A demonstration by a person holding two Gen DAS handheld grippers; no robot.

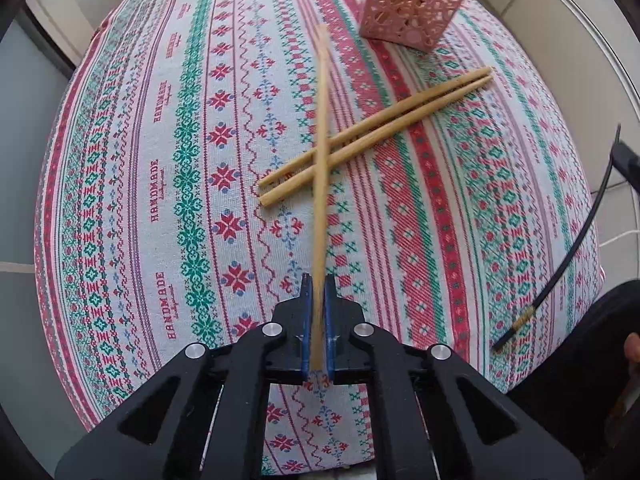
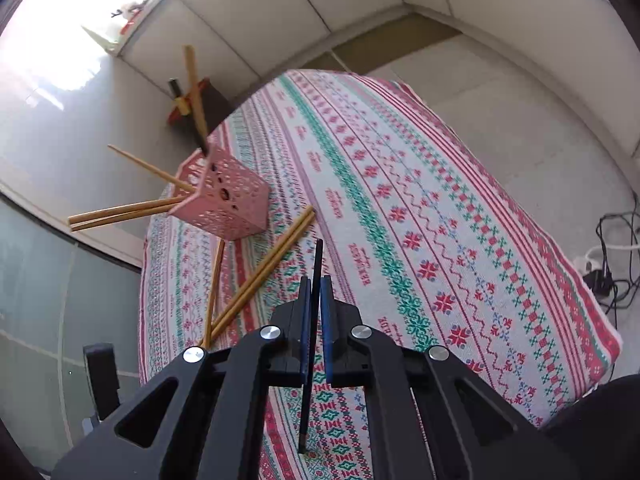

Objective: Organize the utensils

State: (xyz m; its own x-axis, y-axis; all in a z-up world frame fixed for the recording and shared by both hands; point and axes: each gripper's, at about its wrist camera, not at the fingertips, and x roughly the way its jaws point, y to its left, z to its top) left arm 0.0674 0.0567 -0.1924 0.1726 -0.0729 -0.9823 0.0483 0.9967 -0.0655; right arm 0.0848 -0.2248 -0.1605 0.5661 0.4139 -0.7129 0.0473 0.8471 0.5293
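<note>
My left gripper [image 1: 319, 280] is shut on a bamboo chopstick [image 1: 321, 152] that points forward above the table. Under it a pair of bamboo chopsticks [image 1: 376, 130] lies on the patterned cloth. The pink perforated holder [image 1: 408, 12] stands at the far end; in the right wrist view the holder [image 2: 228, 200] has several chopsticks sticking out of it. My right gripper [image 2: 316, 282] is shut on a black chopstick [image 2: 312, 340], which also shows at the right in the left wrist view [image 1: 576, 248]. The pair [image 2: 264, 272] and the held bamboo chopstick [image 2: 214, 288] also show in the right wrist view.
The table is covered with a red, green and white patterned cloth [image 1: 160, 184]. Cables and a power strip [image 2: 608, 264] lie on the floor to the right. White cabinets [image 2: 320, 8] stand behind the table.
</note>
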